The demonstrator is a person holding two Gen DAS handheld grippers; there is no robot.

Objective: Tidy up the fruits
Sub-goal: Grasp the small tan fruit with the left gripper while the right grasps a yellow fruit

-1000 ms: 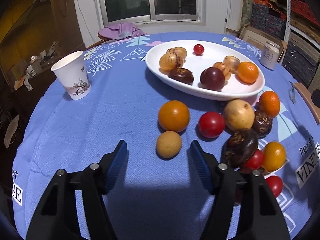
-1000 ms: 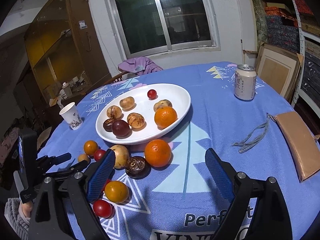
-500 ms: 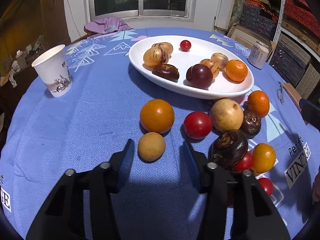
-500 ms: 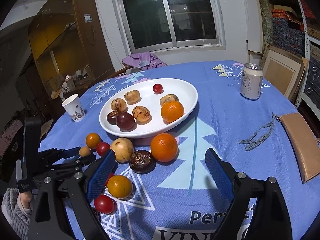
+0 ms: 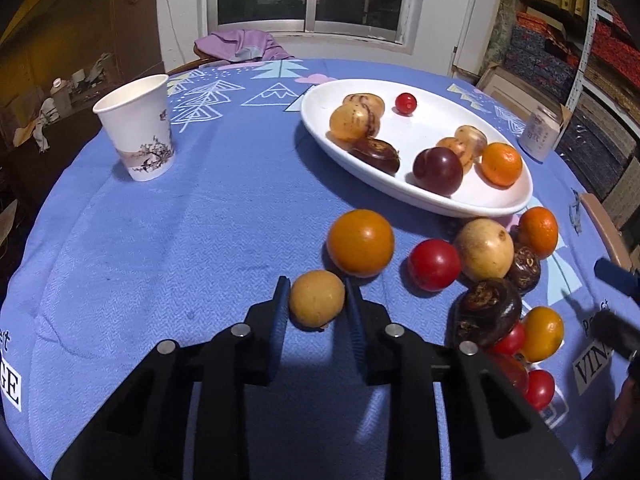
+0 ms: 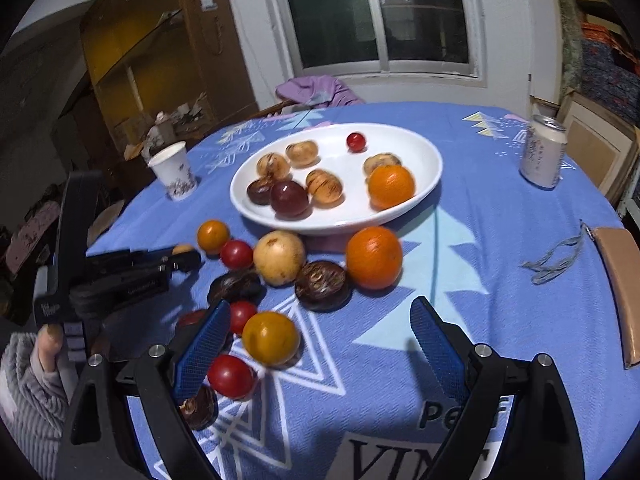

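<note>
On the counter (image 5: 168, 240), my left gripper (image 5: 316, 300) has just clamped the small tan fruit (image 5: 317, 298), right gripper (image 6: 320, 344) gaping empty; seven fruits fill the white dish (image 5: 432, 136), about ten remain loose.

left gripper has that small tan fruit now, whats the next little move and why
Probably lift it straight up off the cloth. The left gripper has its jaws closed on the small tan fruit, which still sits on the blue tablecloth close to an orange fruit; the white plate lies beyond.
</note>
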